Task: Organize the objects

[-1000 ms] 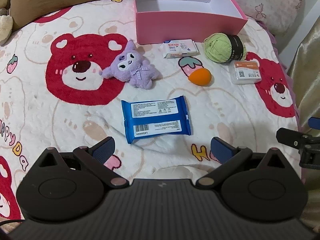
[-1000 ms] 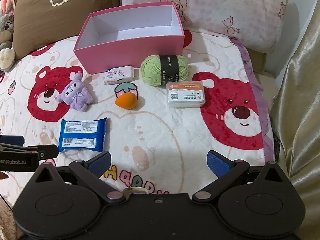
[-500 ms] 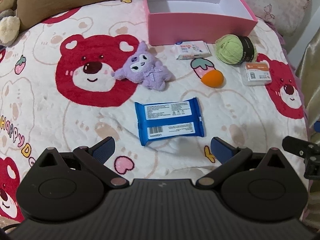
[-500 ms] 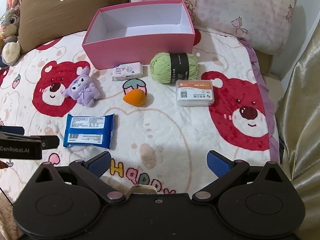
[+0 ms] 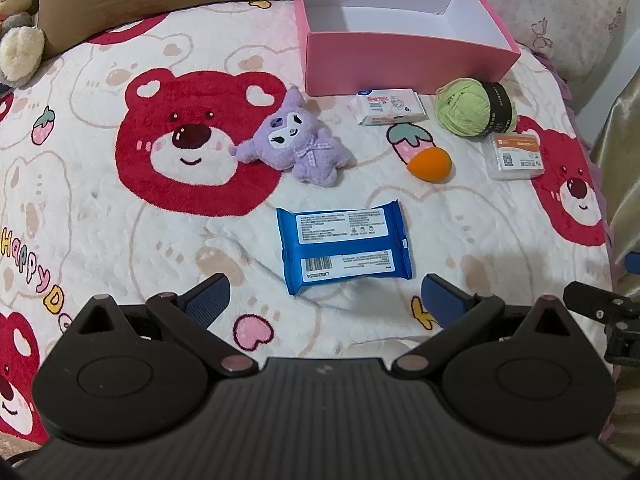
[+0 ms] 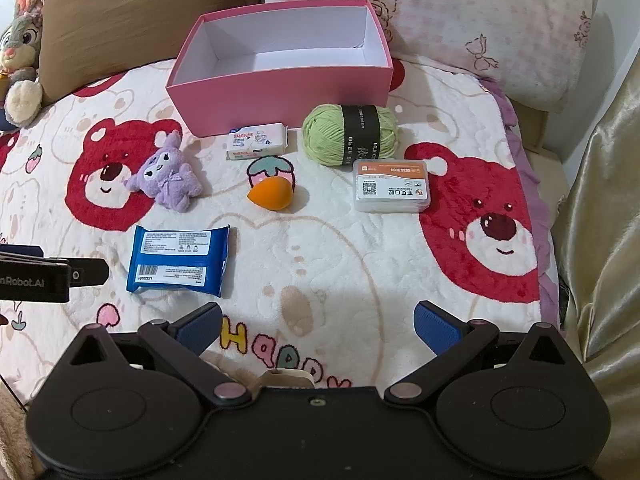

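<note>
An empty pink box [image 5: 404, 58] [image 6: 280, 96] stands at the back of the bear-print blanket. In front of it lie a purple plush [image 5: 298, 142] [image 6: 168, 178], a white tissue pack [image 5: 388, 106] [image 6: 258, 140], a green yarn ball [image 5: 474, 106] [image 6: 350, 134], an orange sponge egg [image 5: 430, 164] [image 6: 270, 194], a clear card case [image 5: 514, 156] [image 6: 392, 186] and a blue wipes pack [image 5: 344, 246] [image 6: 180, 258]. My left gripper [image 5: 326, 296] hovers open just short of the blue pack. My right gripper [image 6: 318, 324] is open over bare blanket, holding nothing.
A brown pillow [image 6: 132, 16] and a pink checked pillow [image 6: 460, 12] line the back. A rabbit plush [image 6: 22, 52] sits at the far left. A gold curtain [image 6: 600, 220] hangs along the right edge of the bed.
Both grippers have drifted left and back a little, so the objects sit further right and lower in view. Nothing on the blanket has moved. Both stay open.
</note>
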Motion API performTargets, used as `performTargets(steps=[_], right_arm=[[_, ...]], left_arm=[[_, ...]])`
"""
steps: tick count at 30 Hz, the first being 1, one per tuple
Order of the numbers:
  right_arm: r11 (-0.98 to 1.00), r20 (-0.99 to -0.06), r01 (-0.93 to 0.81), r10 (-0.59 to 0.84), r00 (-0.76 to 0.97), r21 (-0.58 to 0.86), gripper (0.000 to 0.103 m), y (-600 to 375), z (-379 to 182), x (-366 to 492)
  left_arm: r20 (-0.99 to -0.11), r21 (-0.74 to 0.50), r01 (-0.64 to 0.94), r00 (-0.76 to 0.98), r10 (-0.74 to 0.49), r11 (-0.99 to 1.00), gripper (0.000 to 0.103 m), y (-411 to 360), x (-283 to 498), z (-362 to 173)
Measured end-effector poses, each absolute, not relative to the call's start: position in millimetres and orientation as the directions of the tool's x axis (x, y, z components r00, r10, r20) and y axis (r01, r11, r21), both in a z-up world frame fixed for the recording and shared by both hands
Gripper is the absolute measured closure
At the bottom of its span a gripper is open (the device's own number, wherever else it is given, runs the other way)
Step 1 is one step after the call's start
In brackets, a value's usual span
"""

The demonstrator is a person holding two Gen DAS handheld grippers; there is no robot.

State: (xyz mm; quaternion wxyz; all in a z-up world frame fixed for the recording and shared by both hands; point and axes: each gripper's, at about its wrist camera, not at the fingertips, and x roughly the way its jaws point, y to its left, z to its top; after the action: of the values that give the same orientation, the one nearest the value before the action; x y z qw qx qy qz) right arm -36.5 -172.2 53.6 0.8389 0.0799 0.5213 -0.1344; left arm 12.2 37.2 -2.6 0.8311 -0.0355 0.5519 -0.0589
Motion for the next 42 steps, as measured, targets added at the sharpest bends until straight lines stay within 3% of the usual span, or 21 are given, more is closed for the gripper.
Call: performTargets(steps=[35,42], right_arm=[[0.954,-0.894,0.299,-0.141,0.425,-0.008,0.000,-167,53,-35],[0.971,-0.846,0.239,-0.146,0.513,-0.022,0.000,-149,42,-28]], left_arm=[[-0.901,-0.160,0.077,0.396,-0.177,0.984,0.000,34,9,5],[-0.864,-0.172,0.104,0.462,-0.201,0.980,0.004,53,15,-1]])
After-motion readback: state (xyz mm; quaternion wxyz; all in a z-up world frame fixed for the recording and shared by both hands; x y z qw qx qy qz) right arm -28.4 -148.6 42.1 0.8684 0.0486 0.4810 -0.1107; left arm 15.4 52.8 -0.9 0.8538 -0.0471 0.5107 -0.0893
